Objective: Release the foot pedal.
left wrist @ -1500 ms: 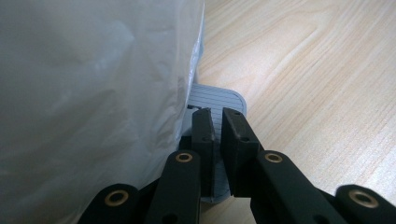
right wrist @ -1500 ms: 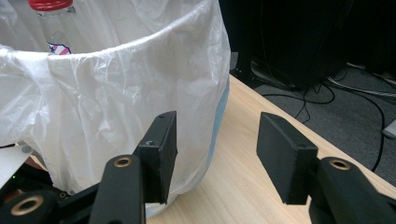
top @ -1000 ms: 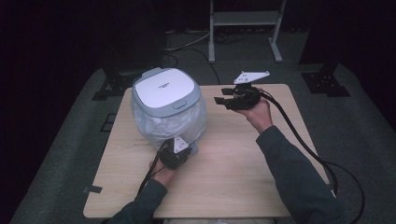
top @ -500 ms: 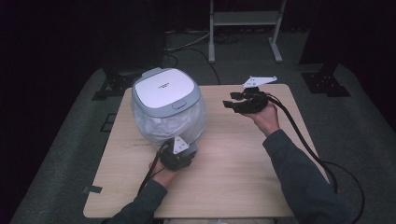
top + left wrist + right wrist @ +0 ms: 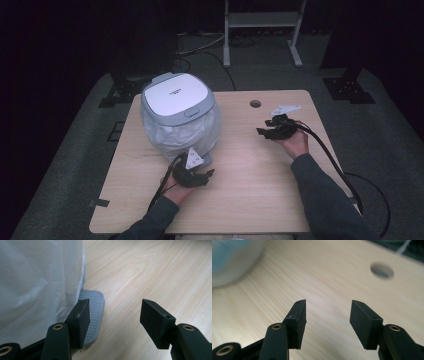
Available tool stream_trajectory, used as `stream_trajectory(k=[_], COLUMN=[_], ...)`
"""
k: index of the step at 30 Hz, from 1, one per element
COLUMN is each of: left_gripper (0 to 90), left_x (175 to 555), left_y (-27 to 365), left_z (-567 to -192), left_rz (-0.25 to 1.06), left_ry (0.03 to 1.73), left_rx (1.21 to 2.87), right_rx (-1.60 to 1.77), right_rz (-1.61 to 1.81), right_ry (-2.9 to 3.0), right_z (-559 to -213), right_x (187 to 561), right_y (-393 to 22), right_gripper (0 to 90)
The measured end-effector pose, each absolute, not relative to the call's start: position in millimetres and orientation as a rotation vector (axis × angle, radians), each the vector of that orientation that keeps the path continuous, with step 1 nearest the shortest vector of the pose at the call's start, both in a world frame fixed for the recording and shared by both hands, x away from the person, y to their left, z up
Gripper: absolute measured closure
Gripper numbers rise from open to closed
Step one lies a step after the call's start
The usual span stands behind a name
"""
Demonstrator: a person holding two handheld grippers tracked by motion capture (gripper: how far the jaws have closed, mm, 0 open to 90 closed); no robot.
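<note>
- Bin (image 5: pixel 179 112), a small pedal bin with a white lid and a white plastic liner draped over its sides, stood on the far left part of the wooden table (image 5: pixel 250 200); its position looked deliberate, near enough for the left hand to reach its base.
- Its grey ribbed pedal (image 5: pixel 93 315) stuck out at the near side of the base, and the left gripper (image 5: pixel 196 176) sat low on the table just beside it, probably so a jaw could press it down.
- In the left gripper view the jaws stood wide apart with nothing between them; the left jaw hung over the pedal's edge, though whether it touched I could not tell.
- The right gripper (image 5: pixel 275 130) was held over bare wood to the right, well apart from the bin, jaws likewise spread and empty, seemingly kept out of the way.
- A round cable hole (image 5: pixel 255 104) lay beyond it.
- Compared with a second earlier, the right gripper had dropped nearer and lower from beside the lid; the left had shifted little, and the lid remained closed.
</note>
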State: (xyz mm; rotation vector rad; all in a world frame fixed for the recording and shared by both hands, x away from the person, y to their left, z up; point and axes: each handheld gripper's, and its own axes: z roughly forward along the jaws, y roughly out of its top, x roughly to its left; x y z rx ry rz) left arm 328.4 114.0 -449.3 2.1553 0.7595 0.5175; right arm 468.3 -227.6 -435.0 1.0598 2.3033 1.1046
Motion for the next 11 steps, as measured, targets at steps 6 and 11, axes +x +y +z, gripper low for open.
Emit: stream_trajectory(k=[6,11], left_gripper=[39.0,38.0], left_x=[329.3,330.0], left_y=[112.6,112.3], left_z=[-451.5,-453.3], left_rz=[0.496,0.502], left_ry=[0.756,0.747], left_rx=[2.157,2.168], right_rx=[1.188,1.176], right_rz=[1.078,1.041], right_ry=[2.290,2.283], right_z=[-466.2,-481.8], right_x=[471.3,469.4], right_y=[-248.4,-251.8], right_gripper=[45.5,43.2])
